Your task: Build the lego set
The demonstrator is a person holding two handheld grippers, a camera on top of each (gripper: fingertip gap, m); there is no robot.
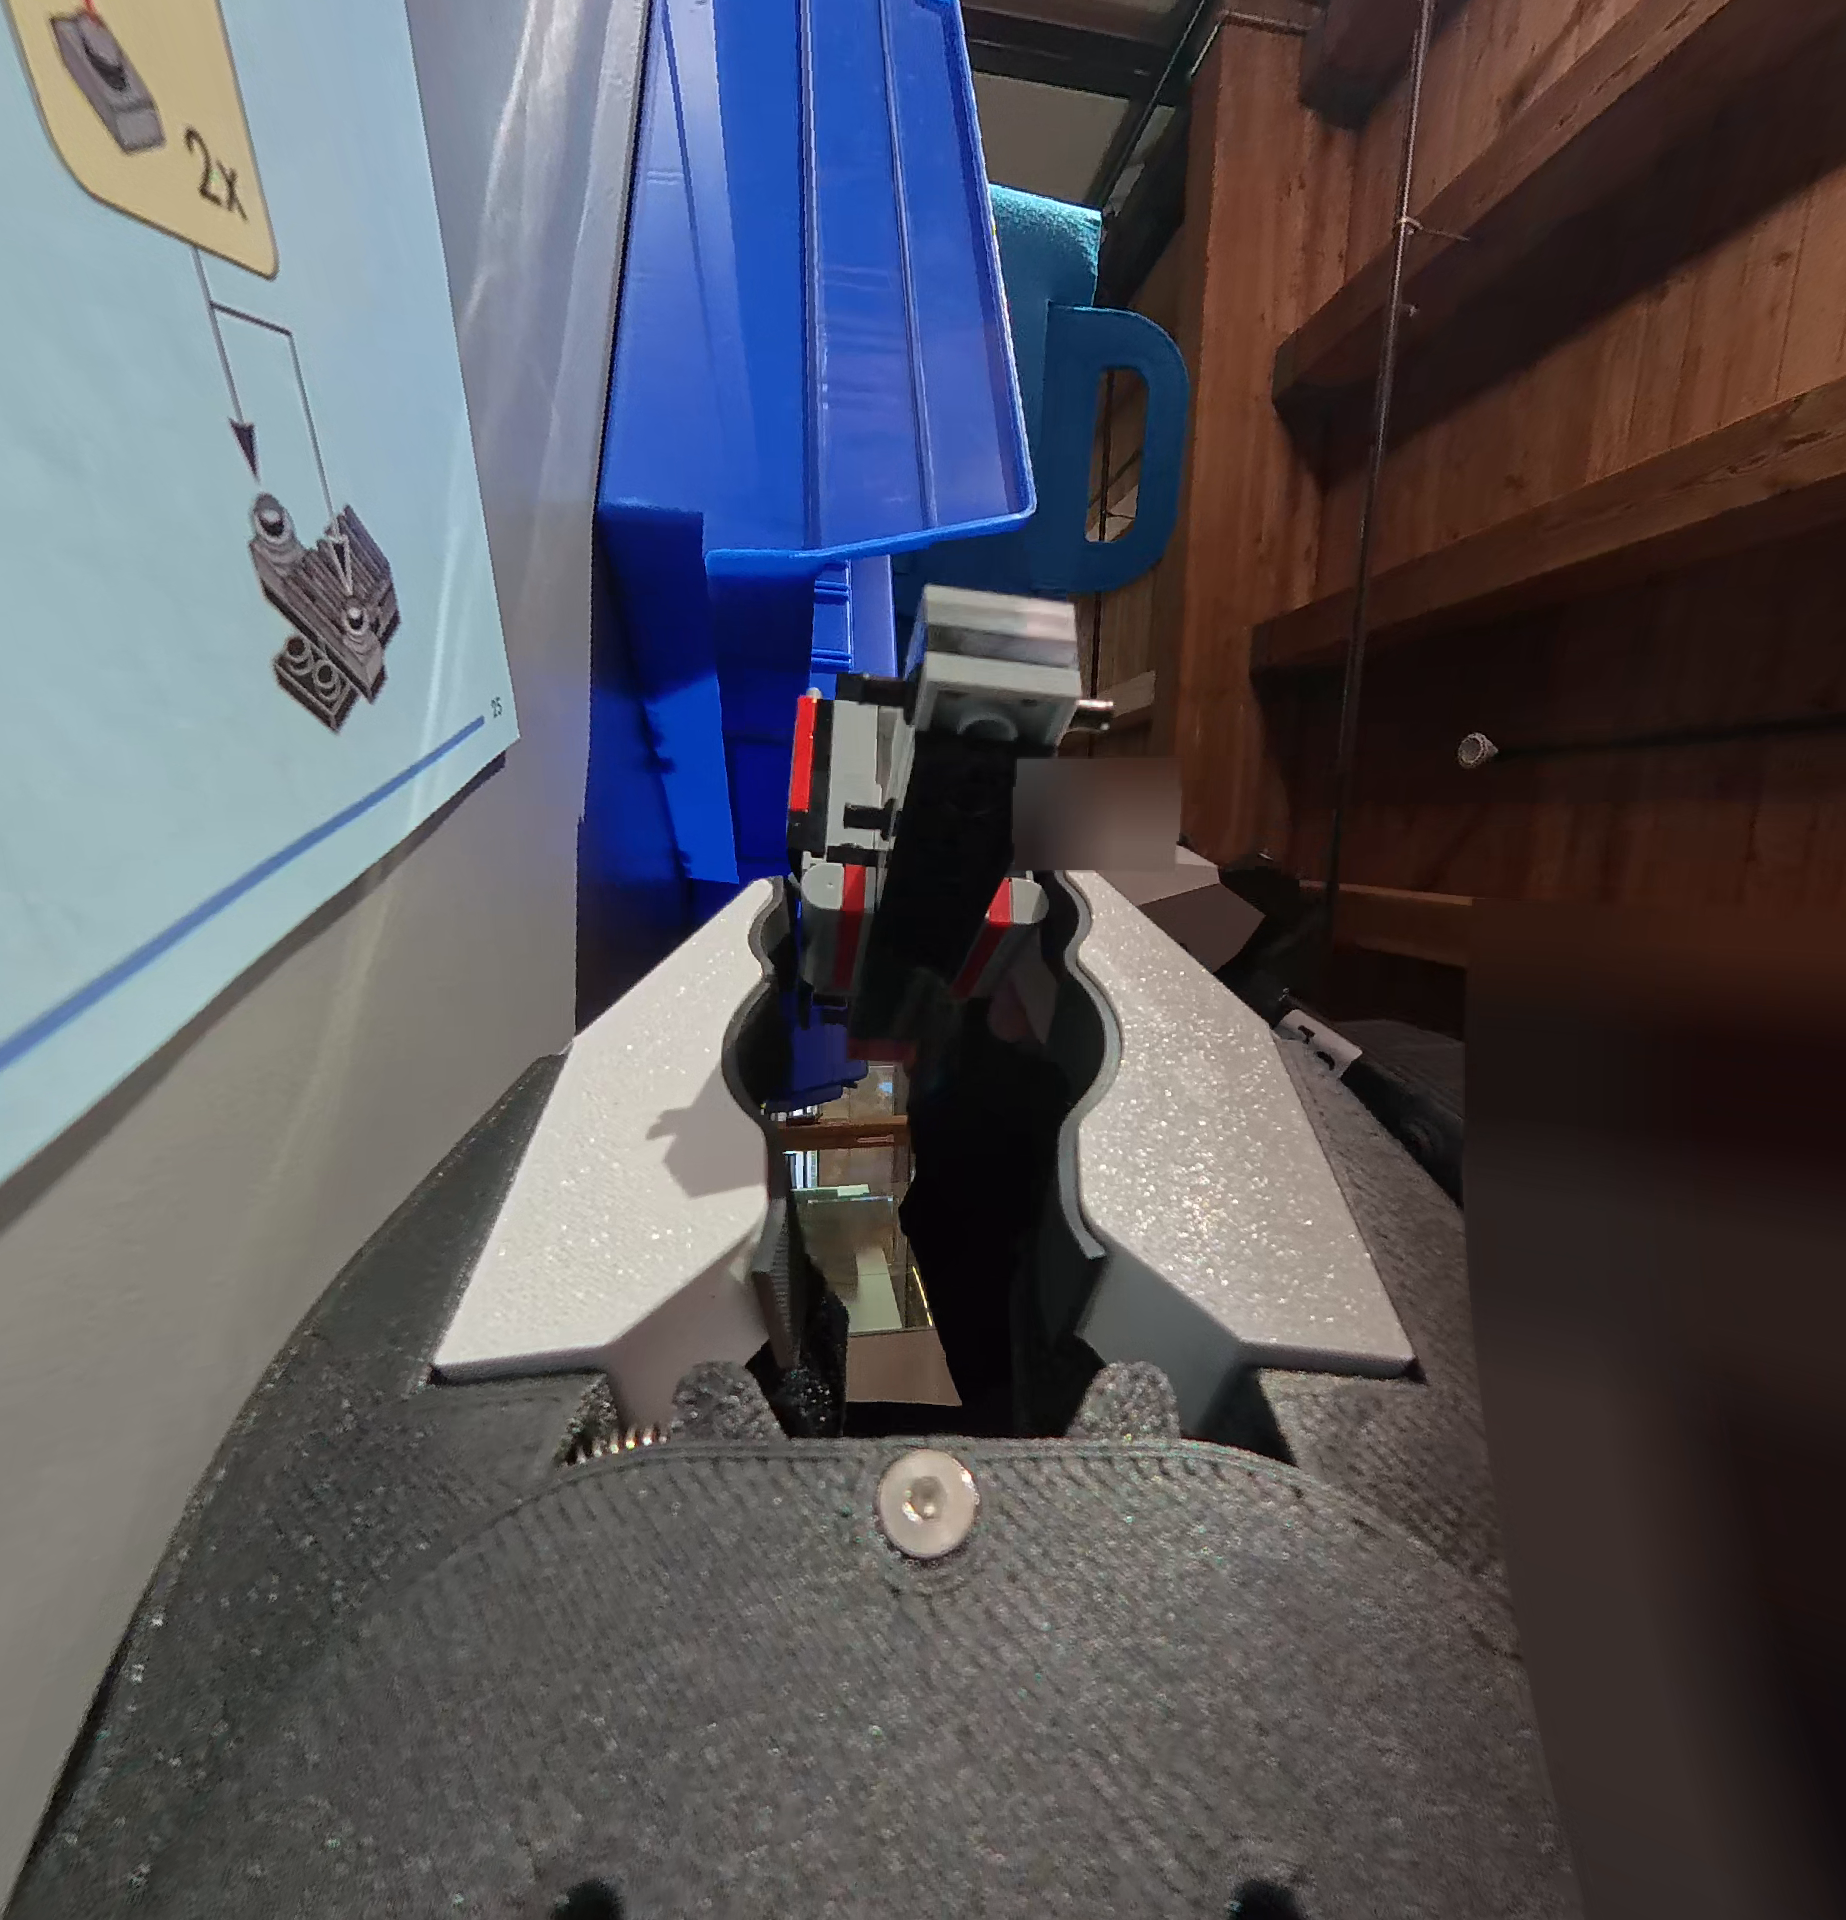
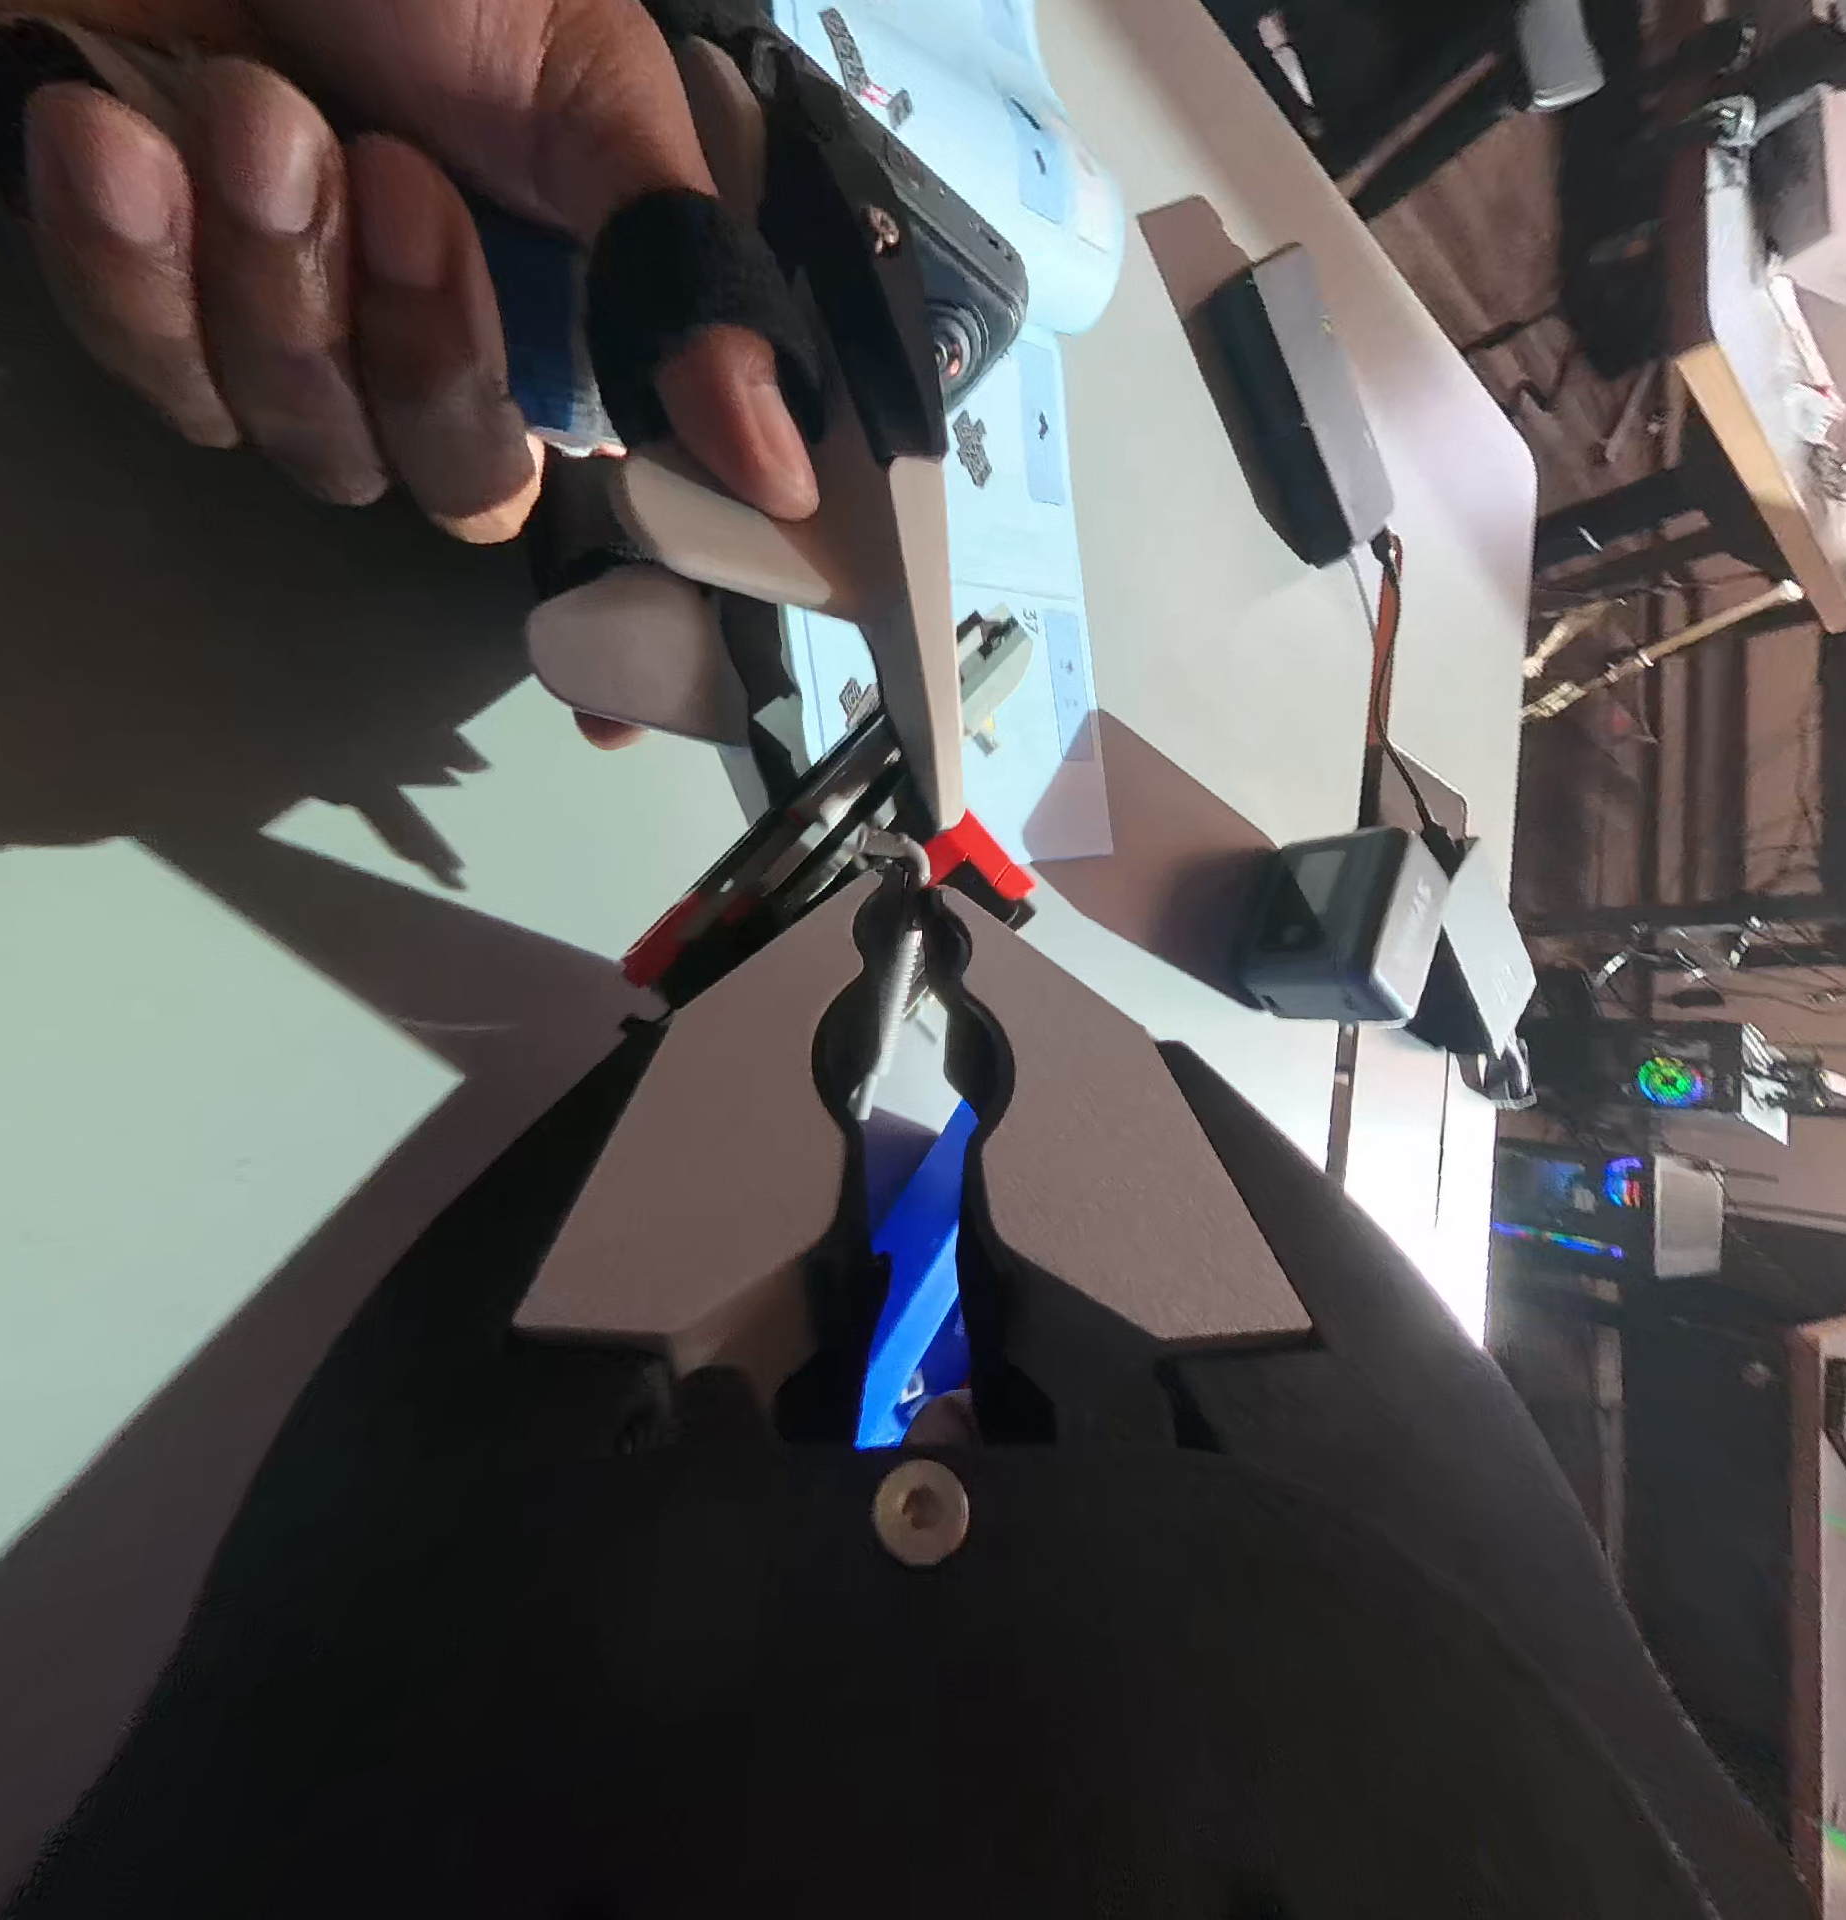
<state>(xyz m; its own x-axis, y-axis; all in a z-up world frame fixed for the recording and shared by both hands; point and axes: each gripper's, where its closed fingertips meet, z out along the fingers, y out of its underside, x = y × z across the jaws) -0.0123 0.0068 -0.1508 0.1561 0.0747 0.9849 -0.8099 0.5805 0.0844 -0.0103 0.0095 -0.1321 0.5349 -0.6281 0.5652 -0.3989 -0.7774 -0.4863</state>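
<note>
My left gripper (image 1: 914, 914) is shut on a partly built lego model (image 1: 929, 831) of black, red and grey bricks. The model sticks up past the fingertips, with a grey block on top. In the right wrist view a hand (image 2: 379, 260) holds the left gripper (image 2: 857, 805), with the model (image 2: 784, 883) across its tips and a red brick (image 2: 976, 857) at one end. My right gripper (image 2: 914, 920) is shut on a thin grey ribbed piece (image 2: 898, 987) whose tip touches the model.
An open instruction booklet (image 1: 171, 520) lies on the white table (image 2: 1262, 644); it also shows in the right wrist view (image 2: 1033, 520). A blue bin (image 1: 815, 312) stands behind the model. Two small grey-black camera boxes (image 2: 1334, 925) with cables sit near the table edge. A wooden wall (image 1: 1521, 416) is beyond. Less than 4 cm separates the two grippers' tips.
</note>
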